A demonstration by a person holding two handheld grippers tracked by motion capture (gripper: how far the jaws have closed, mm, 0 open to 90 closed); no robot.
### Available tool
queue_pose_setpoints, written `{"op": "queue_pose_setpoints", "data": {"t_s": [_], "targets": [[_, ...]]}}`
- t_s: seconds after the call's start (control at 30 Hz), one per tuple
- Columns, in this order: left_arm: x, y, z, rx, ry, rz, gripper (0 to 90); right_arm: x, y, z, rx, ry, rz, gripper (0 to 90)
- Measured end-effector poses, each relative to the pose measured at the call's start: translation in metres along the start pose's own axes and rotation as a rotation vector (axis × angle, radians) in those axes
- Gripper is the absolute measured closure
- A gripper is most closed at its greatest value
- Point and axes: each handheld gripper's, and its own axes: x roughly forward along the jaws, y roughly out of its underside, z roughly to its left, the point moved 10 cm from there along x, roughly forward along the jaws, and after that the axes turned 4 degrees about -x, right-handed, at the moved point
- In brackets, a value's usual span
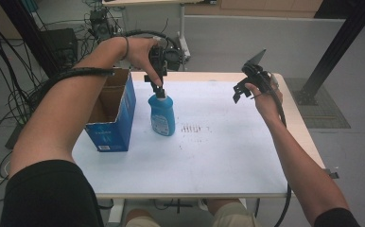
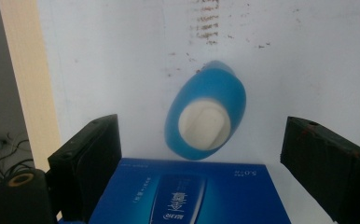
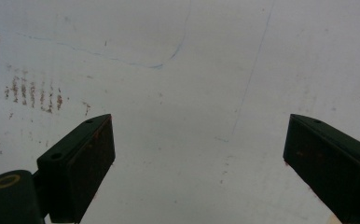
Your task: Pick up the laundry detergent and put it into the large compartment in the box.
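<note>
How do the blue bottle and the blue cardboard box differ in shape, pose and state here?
The blue bottle is rounded and curved; the blue cardboard box is straight-sided with flat walls. The bottle is closed by a white cap; the box stands open at the top with a bare brown inside. The left gripper is right above the bottle, while the box has no gripper over it. Both are blue and stand upright on the white table.

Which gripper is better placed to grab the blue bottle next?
Left. The left gripper hangs open directly over the blue bottle, its white cap between the jaws. The right gripper is open off to the side above bare table.
</note>
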Motion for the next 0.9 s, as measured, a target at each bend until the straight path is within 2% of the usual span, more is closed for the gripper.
{"op": "queue_pose_setpoints", "data": {"t_s": [0.43,0.9], "targets": [[-0.0047,0.0015,-0.0004,-0.008,0.004,-0.004,12.5,-0.0008,-0.0001,-0.0008,0.002,0.001,0.003,8.7],[0.002,-0.0017,-0.0018,0.0,0.024,0.003,12.2,-0.0016,0.0007,-0.0038,0.01,-0.001,0.004,8.7]]}}
